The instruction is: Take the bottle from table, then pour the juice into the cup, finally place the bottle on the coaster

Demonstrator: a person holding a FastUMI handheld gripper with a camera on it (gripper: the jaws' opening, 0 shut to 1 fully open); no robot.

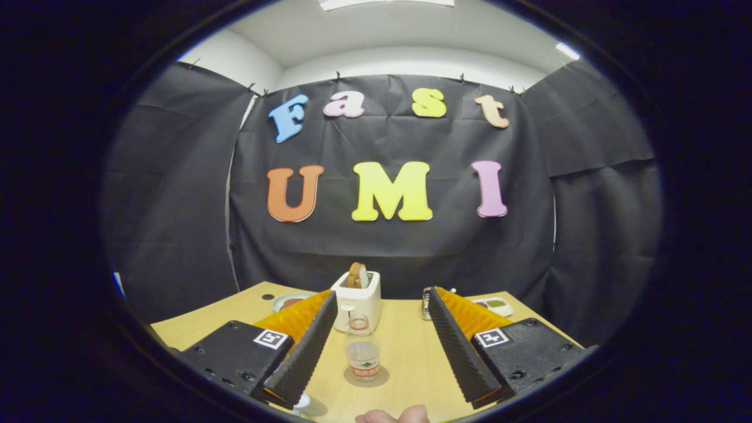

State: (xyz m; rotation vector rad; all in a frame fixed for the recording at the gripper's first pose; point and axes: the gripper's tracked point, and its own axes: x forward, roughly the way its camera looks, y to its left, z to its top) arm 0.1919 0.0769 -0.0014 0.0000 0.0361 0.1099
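Gripper view: hand-held gripper [379, 352] spread open, gripping nothing.
Cup [363, 361]: between the fingers, on the desk [411, 352]; label writing unreadable.
Toaster [356, 301]: far, beyond cup.

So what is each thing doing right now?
Gripper: open, fingers wide apart, holding nothing.
Small clear plastic cup: upright on a round brown coaster, between the fingers.
White toaster: upright beyond the cup, brown toast sticking up from its slot.
Light wooden table: carrying everything.

cup [363, 359] between gripper [376, 346] fingers | toaster [357, 301] beyond cup
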